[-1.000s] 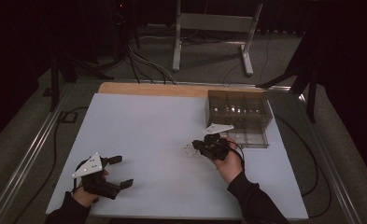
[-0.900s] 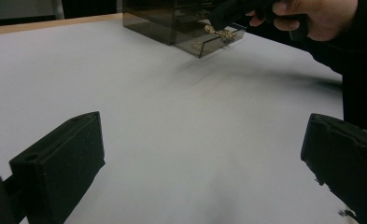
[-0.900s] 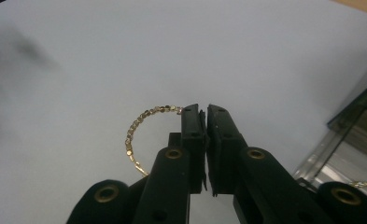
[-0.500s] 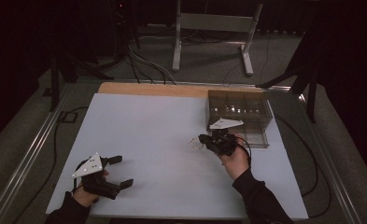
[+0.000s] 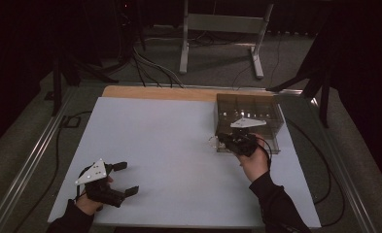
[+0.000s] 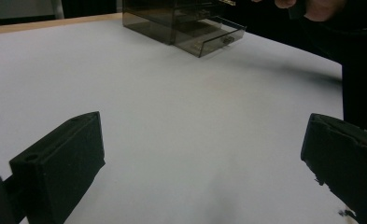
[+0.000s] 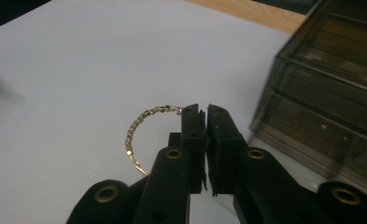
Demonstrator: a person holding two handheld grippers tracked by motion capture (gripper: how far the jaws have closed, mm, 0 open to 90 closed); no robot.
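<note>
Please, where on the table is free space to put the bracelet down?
The white table is bare between the left tool and the right tool, and toward the wooden far edge. It is crowded only by the smoky drawer box, whose drawer stands open.

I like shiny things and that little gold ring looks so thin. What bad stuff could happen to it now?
1. The right gripper pinches the gold beaded ring only by a short bit of its edge, so it might slip and drop onto the white table.
2. The smoky plastic drawer box sits very close, so the ring could bump its wall.
</note>
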